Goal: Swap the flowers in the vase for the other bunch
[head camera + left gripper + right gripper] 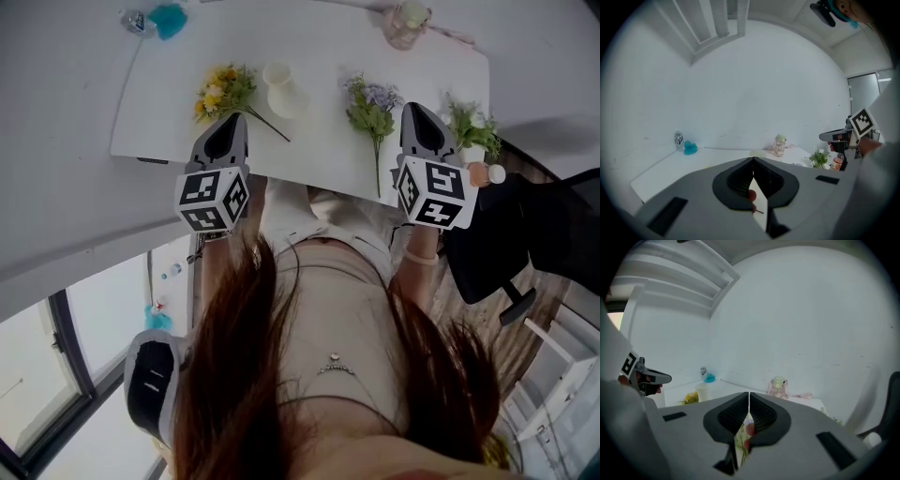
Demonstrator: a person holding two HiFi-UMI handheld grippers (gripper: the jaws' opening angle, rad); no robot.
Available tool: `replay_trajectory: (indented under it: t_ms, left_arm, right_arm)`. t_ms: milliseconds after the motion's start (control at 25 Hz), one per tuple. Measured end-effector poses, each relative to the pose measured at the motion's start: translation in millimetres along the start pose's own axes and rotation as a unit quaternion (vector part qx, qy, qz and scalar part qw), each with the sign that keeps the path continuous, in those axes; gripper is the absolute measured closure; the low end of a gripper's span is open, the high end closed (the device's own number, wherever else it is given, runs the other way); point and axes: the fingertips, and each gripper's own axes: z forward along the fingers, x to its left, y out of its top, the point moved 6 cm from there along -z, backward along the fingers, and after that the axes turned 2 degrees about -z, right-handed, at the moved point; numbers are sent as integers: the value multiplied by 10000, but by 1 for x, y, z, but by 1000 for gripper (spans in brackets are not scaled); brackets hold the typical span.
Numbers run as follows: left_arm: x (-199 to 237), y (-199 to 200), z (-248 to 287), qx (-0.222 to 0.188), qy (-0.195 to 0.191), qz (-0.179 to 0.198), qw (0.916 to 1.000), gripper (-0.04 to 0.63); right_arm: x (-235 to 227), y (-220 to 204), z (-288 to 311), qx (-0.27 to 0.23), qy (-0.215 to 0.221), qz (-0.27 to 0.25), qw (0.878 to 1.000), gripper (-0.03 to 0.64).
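A white vase (281, 89) stands on the white table (309, 155) with no flowers in it. Left of it lies a yellow bunch (220, 92), and a purple bunch (371, 103) lies to its right. My left gripper (232, 120) hovers just short of the yellow bunch, shut and holding nothing. Beside the purple bunch, on its right, my right gripper (412, 108) is also shut and holds nothing. In the left gripper view the jaws (753, 161) meet. The right gripper view shows its jaws (749, 397) shut, with the vase (701, 392) and the yellow bunch (690, 398) to the left.
A small green potted plant (472, 131) stands at the table's right end. A pink jar (406, 23) sits at the far edge, and a bottle with a teal object (155, 19) is at the far left corner. A black chair (525, 234) stands to the right.
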Motion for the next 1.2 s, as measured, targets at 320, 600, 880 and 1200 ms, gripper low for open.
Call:
replay_trajectory:
  t_ms: [320, 600, 880, 1200]
  left_arm:
    - [-2, 6, 9, -23, -117, 132, 9998, 591]
    - [10, 6, 31, 43, -231, 200, 9995, 591]
    - [17, 0, 48, 197, -395, 89, 9990, 591]
    - [33, -2, 66, 270, -471, -120, 9985, 591]
  right_arm:
    - [-9, -12, -3, 187, -58, 57, 9998, 588]
    - [-8, -28, 18, 527, -87, 191, 9984, 586]
    - [-6, -36, 26, 739, 74, 318, 9967, 537]
    - [1, -47, 45, 1220, 210, 328, 9918, 485]
